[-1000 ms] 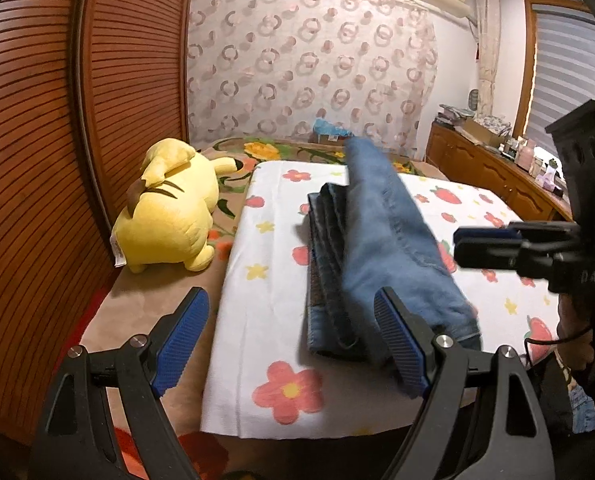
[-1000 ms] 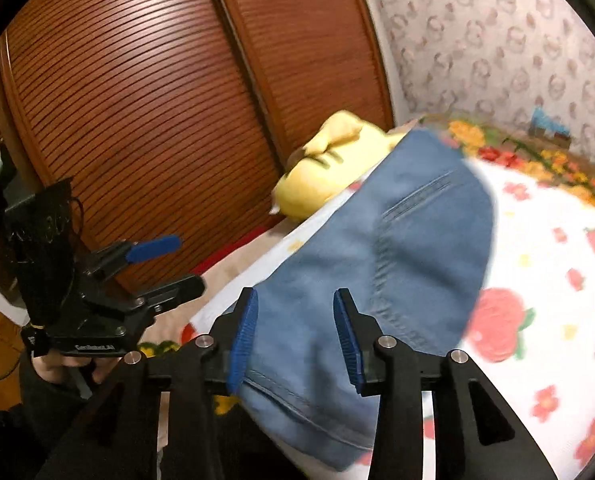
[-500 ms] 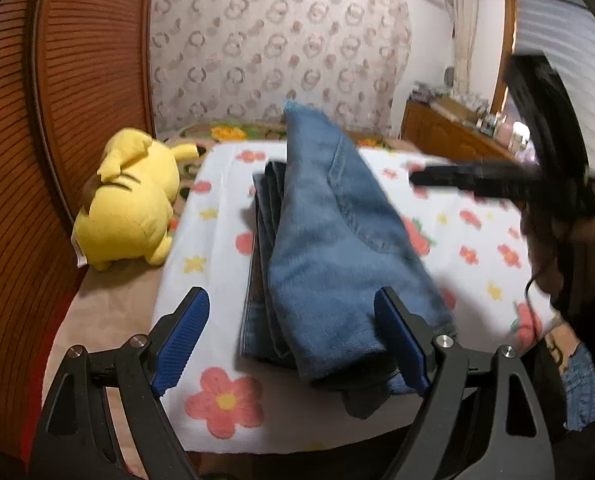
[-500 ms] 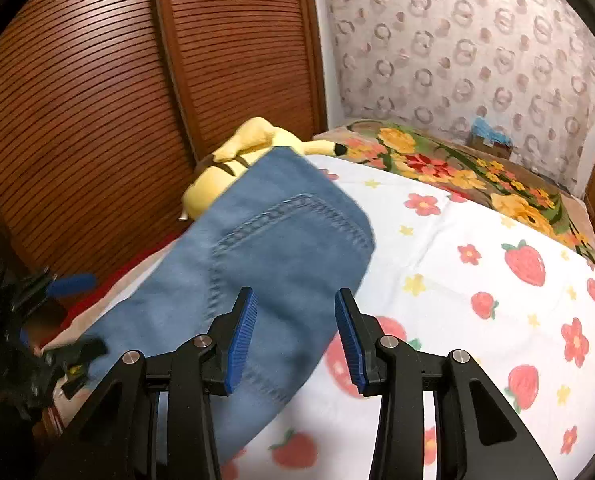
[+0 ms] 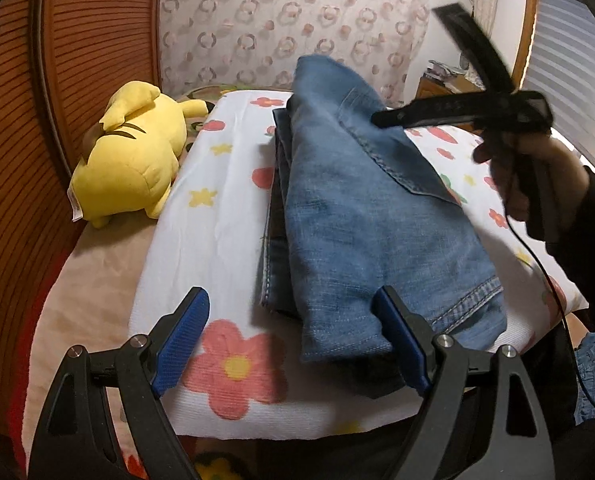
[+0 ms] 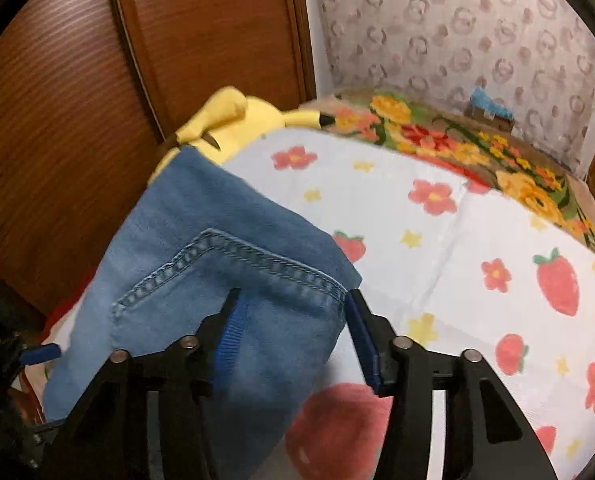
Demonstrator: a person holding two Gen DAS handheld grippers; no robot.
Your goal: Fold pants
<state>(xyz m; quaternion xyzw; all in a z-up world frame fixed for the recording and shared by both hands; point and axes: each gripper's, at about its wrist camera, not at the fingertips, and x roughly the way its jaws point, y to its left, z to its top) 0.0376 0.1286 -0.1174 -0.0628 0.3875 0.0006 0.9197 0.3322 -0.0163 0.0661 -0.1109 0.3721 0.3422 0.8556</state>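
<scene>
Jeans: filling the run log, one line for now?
jeans folded on floral sheet | left gripper open | right gripper open

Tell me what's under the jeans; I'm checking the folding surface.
The jeans lie folded on a white flower-and-strawberry cloth, which shows all around them. Darker denim layers peek out along their left edge. Anything directly beneath is covered.

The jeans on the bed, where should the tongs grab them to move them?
Grab the folded jeans at the near end, where the layers stack up by the open left tongs. Come in low from the bed's front edge so one finger slides under the whole stack and the other presses on top. That end hangs closest and shows every layer, so probably nothing unfolds.
</scene>
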